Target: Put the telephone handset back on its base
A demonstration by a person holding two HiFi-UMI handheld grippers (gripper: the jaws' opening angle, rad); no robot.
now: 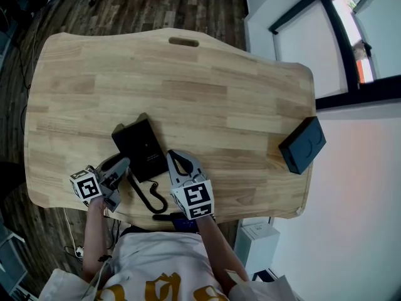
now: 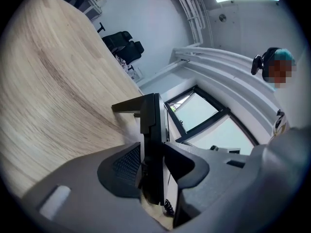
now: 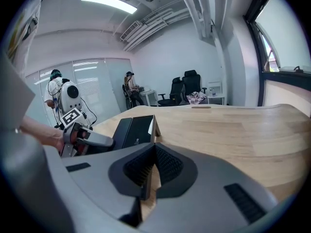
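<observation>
Handset (image 2: 153, 140) lying along the left side of the base (image 3: 140, 129), cord (image 1: 149, 196) looped toward the near edge of the table (image 1: 219, 93). Apparently seated already, hence the low, nearly level reach of the left gripper (image 1: 120, 165). Standing edge-on between that gripper's jaws, pads parted and close on either side, seemingly without squeeze. Right gripper (image 1: 180, 163) parked just beside the base, jaws closed together on nothing, likely kept clear as unneeded.

Black telephone (image 1: 139, 148), black coiled cord (image 1: 156, 208), pale wood-grain table (image 1: 207, 86), black box (image 1: 302, 144), dark brown plank floor (image 1: 125, 5), black-and-white square-patterned marker cubes (image 1: 86, 185)
</observation>
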